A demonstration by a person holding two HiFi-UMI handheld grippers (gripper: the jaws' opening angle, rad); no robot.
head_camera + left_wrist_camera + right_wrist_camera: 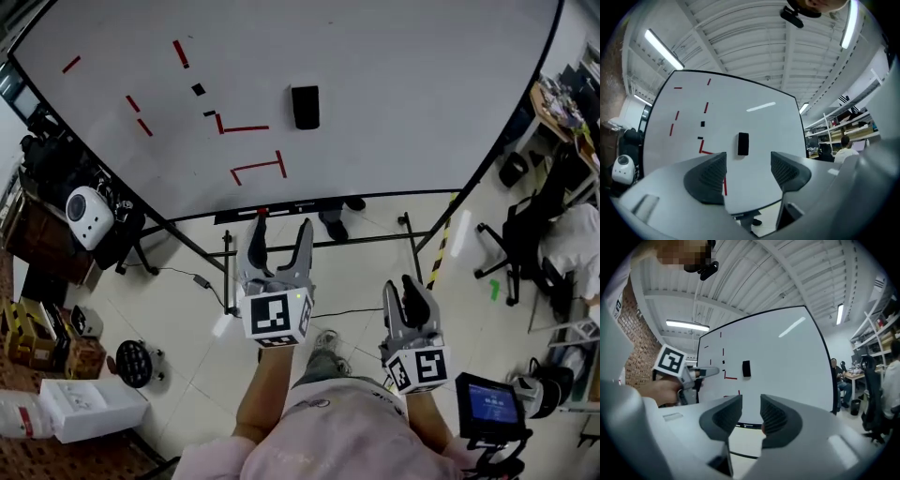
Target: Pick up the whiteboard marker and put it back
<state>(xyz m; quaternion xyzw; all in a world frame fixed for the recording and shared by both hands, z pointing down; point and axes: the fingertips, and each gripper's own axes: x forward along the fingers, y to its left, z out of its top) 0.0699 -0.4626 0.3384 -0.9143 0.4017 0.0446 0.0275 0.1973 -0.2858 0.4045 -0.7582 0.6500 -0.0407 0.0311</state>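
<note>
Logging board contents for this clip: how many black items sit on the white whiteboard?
3: a large black rectangular block near the middle, a small black square to its left, and a smaller black piece just below that square. None looks hidden.

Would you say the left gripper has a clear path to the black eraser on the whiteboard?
Probably yes: the left gripper, jaws open and empty, faces the black eraser with nothing between.

Bright, even indoor light from ceiling tube lights [663, 48]. The whiteboard [422, 94] looks flat grey in the head view, and a glare streak [761, 107] crosses it in the left gripper view. Both gripper views show heavy fisheye bending, black vignetted corners and a soft near foreground. Floor shadows are faint.
</note>
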